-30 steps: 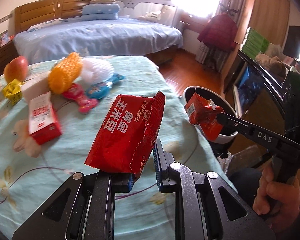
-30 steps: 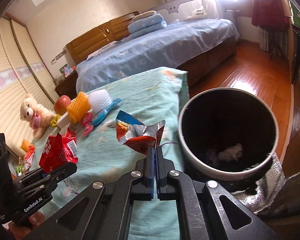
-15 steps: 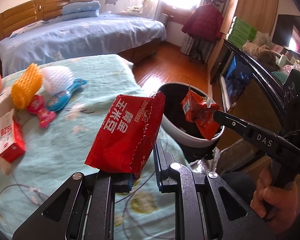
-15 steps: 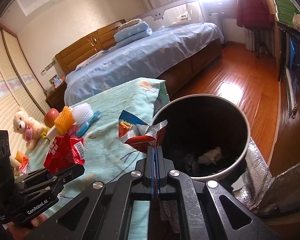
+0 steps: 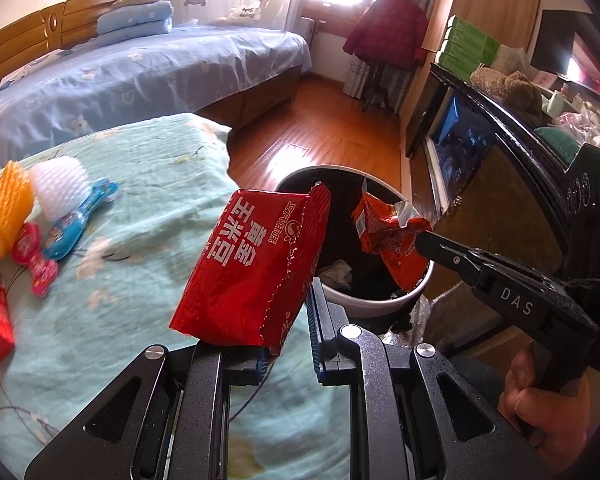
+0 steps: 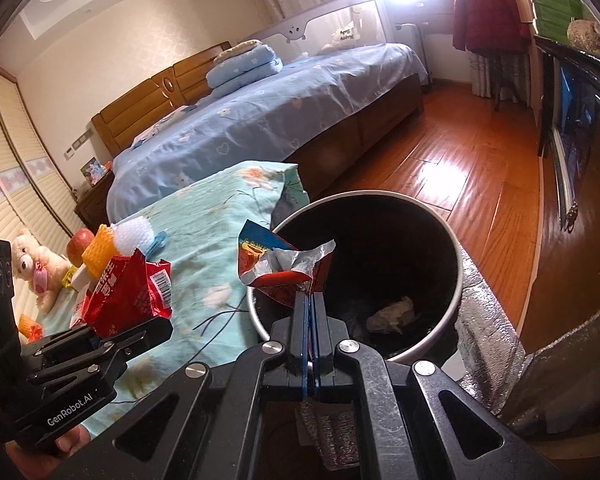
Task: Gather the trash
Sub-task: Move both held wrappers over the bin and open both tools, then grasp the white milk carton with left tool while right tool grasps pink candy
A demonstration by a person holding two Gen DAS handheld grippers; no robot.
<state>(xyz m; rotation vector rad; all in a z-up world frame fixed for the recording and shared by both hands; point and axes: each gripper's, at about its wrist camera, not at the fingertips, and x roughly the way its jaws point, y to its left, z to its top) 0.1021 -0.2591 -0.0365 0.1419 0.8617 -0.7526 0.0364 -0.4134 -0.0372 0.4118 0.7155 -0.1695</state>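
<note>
While the right gripper (image 6: 309, 300) is pinching a crumpled foil wrapper (image 6: 284, 266) over the bin (image 6: 458, 280), the left gripper (image 5: 286, 344) is clamping a red snack bag (image 5: 256, 268) by its corner beside the rim; both look featherlight, crinkly and slippery, needing edge pinches.

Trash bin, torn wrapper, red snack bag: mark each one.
trash bin (image 6: 456, 256), right wrist view, on the right side of its rim.
torn wrapper (image 6: 284, 264), right wrist view, on the silver inner foil.
red snack bag (image 5: 256, 272), left wrist view, on the printed front face.
</note>
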